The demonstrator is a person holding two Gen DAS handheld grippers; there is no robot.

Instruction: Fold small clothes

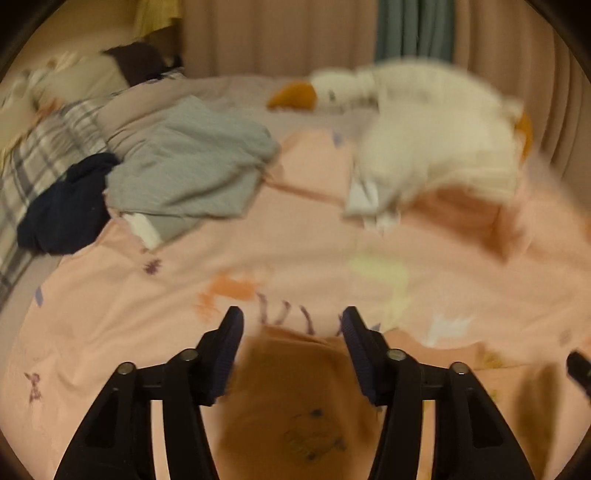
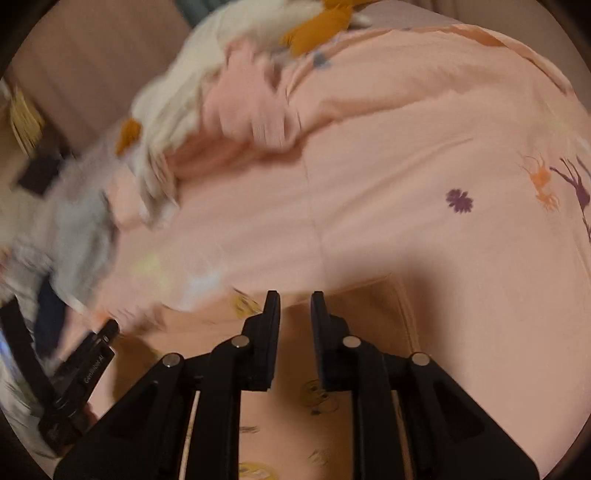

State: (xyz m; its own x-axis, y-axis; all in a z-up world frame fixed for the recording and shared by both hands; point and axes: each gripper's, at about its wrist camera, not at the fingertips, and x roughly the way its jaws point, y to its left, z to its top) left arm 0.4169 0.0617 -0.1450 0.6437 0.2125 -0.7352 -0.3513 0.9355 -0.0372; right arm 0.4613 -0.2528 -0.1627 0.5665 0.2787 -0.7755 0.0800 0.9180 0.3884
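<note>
A small pink garment with a printed figure lies on the pink bedspread under my left gripper, which is open and empty above it. In the right wrist view the same pink garment with yellow prints lies under my right gripper. Its jaws stand a small gap apart, with nothing seen between the fingertips. The left gripper shows at the left edge of the right wrist view. Both views are blurred.
A grey-blue garment and a dark navy garment lie heaped at the far left. A white plush goose with an orange beak lies at the far right. A plaid blanket and curtains stand behind.
</note>
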